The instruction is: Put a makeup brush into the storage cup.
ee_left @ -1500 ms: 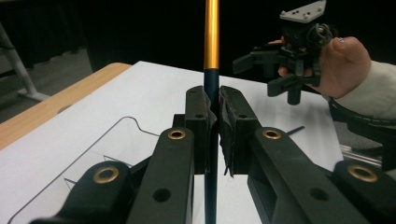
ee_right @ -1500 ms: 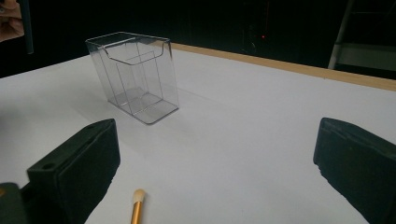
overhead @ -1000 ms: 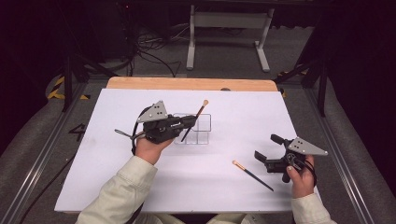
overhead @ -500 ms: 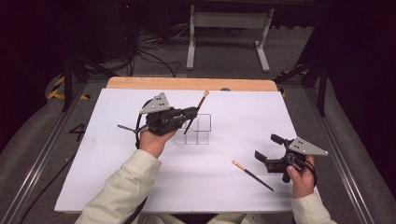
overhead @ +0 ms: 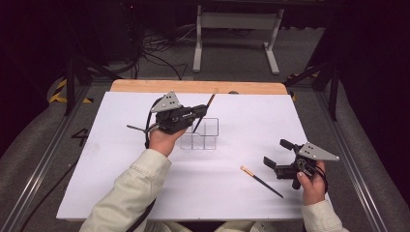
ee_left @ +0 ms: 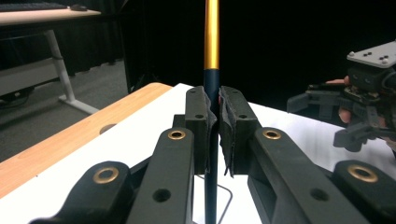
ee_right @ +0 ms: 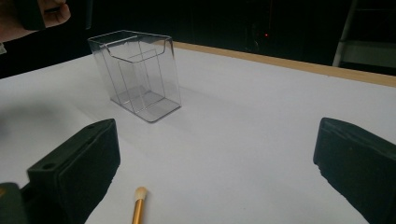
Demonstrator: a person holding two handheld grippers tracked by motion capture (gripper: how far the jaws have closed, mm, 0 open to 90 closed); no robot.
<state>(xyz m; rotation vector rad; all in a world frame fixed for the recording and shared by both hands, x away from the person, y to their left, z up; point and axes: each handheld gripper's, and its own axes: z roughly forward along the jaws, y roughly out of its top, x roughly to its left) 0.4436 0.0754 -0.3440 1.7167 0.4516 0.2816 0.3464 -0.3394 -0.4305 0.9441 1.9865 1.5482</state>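
Clamping a thin makeup brush (overhead: 203, 115) between its two black pads, the left claw (overhead: 197, 115) hovers over the white desk (overhead: 106, 159), just above the near-left corner of a clear plastic organizer (overhead: 205, 134). In the left gripper view the pads (ee_left: 201, 122) press on the dark handle from both sides, and the gold band of the brush rises straight up out of the picture above them. From the high view the brush slants, its tip pointing up and away toward the wooden edge (overhead: 193, 87) of the desk, its lower end reaching down to the rim of the organizer; whether it touches the plastic cannot be told.

The organizer stands upright near the middle of the desk, see-through, with inner walls that split it into compartments.

The right claw (overhead: 276, 154) is held low over the right side of the desk, jaws spread wide with nothing between them. A second brush (overhead: 261, 181) lies flat on the white surface just to its left, with a pale bristle tip, a gold band and a dark handle; in the right gripper view its tip (ee_right: 139, 196) shows between the open jaws, near the left one.

No brand, label or writing can be read on the brushes, the organizer or the claws.
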